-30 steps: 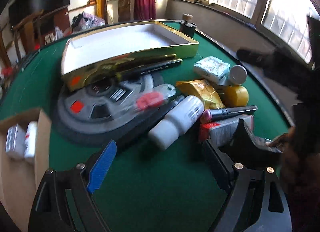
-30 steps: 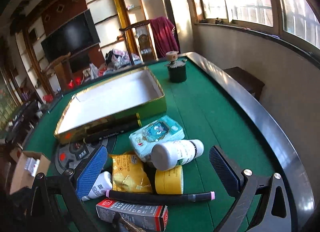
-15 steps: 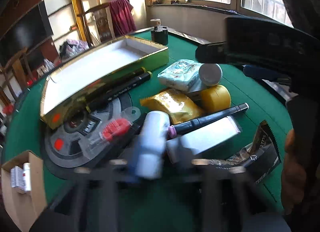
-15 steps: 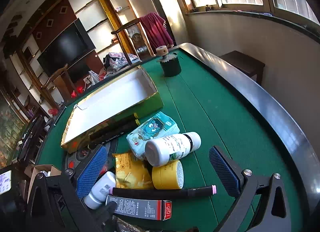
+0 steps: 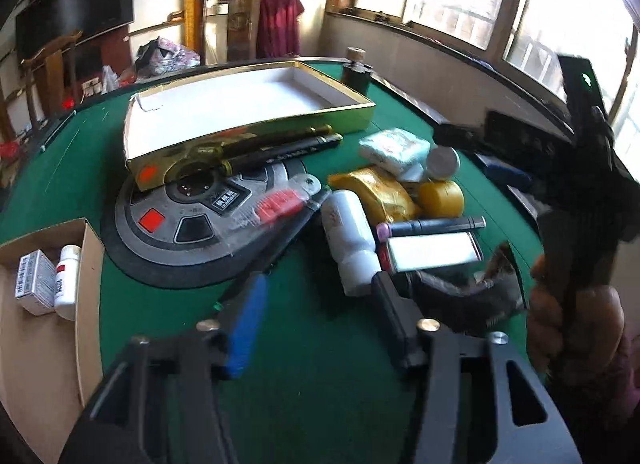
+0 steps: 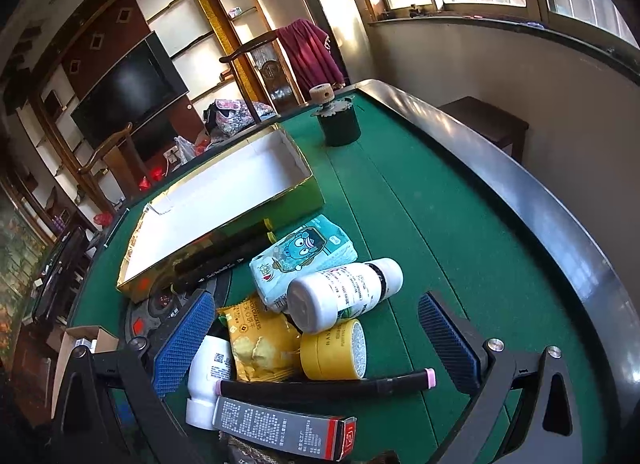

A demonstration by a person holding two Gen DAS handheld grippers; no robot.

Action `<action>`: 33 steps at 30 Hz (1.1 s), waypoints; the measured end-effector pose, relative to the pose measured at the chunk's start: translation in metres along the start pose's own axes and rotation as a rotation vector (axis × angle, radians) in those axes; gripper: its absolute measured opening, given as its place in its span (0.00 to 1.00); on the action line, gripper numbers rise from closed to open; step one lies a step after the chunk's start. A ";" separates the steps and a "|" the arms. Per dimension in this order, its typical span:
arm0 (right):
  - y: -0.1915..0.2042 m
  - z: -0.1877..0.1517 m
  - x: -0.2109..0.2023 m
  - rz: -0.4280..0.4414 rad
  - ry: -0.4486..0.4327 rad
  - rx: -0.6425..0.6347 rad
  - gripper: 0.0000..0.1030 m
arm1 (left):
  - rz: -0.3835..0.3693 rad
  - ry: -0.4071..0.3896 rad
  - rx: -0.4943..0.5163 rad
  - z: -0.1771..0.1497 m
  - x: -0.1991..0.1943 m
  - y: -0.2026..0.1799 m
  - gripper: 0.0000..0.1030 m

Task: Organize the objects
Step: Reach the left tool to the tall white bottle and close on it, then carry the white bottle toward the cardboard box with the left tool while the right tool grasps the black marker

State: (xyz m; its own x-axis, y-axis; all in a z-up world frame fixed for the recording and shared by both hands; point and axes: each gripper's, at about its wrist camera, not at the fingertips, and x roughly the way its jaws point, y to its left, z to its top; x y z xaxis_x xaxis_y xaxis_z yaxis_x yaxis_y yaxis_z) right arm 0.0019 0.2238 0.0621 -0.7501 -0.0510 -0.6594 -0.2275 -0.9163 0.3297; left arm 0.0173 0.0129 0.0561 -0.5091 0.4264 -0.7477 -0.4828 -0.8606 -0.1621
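Observation:
A pile of objects lies on the green table: a white bottle, a gold snack packet, a yellow tape roll, a black marker, a grey-and-red carton, a tissue pack and a dark sachet. My left gripper is open, just short of the white bottle. My right gripper is open, straddling the pile: labelled white bottle, tape roll, snack packet, marker. The right gripper also shows at the right of the left wrist view.
An open gold box with white inside stands behind the pile, two black pens against it. A round grey device lies to the left. A cardboard box holds a small carton and bottle. A dark jar stands far back.
My left gripper pulled back and swung to the left of the pile. My right gripper tilted and came closer over the pile. No object was taken.

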 end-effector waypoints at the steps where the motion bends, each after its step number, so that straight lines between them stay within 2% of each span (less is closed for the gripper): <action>1: 0.000 0.000 0.000 -0.001 0.000 -0.003 1.00 | -0.021 0.004 -0.013 0.003 0.003 0.000 0.53; 3: 0.001 0.001 0.000 -0.006 -0.003 -0.010 1.00 | -0.030 0.008 -0.033 0.008 0.011 -0.004 0.53; 7: 0.004 0.000 0.002 -0.008 0.003 -0.021 1.00 | 0.008 0.042 -0.021 0.014 0.037 -0.013 0.52; 8: 0.004 0.000 0.002 -0.006 0.006 -0.021 1.00 | 0.013 0.053 -0.024 0.015 0.042 -0.013 0.41; 9: 0.004 0.000 0.002 -0.004 0.007 -0.021 1.00 | 0.007 0.064 -0.031 0.016 0.047 -0.013 0.37; 10: 0.005 0.000 0.002 -0.001 0.007 -0.021 1.00 | -0.016 0.075 -0.045 0.018 0.051 -0.013 0.26; 16: 0.008 -0.001 0.003 0.011 0.010 -0.025 1.00 | 0.025 0.091 -0.015 0.024 0.061 -0.023 0.27; 18: 0.008 -0.001 0.003 0.015 0.012 -0.025 1.00 | 0.041 0.114 -0.016 0.027 0.070 -0.024 0.36; 19: 0.009 -0.001 0.002 0.018 0.012 -0.027 1.00 | 0.049 0.121 -0.018 0.027 0.073 -0.024 0.43; 20: 0.009 -0.001 0.002 0.017 0.010 -0.029 1.00 | 0.053 0.113 -0.023 0.028 0.074 -0.024 0.46; 22: 0.010 -0.001 0.002 0.011 0.007 -0.036 1.00 | 0.059 0.107 -0.029 0.030 0.078 -0.022 0.46; 24: 0.010 -0.002 0.002 0.007 0.006 -0.040 1.00 | 0.051 0.110 -0.047 0.030 0.079 -0.019 0.31; 29: 0.010 -0.002 0.005 0.001 0.011 -0.045 1.00 | 0.024 0.079 -0.081 0.020 0.060 -0.009 0.32; 33: 0.011 -0.003 0.005 -0.008 0.004 -0.058 1.00 | -0.024 0.017 -0.129 0.004 0.009 0.005 0.32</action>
State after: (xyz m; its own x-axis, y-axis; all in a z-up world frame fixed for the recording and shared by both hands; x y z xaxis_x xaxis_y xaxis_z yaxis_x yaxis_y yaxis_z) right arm -0.0029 0.2125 0.0604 -0.7457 -0.0448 -0.6648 -0.1971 -0.9383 0.2843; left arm 0.0076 0.0133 0.0506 -0.4855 0.4432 -0.7536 -0.3987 -0.8794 -0.2602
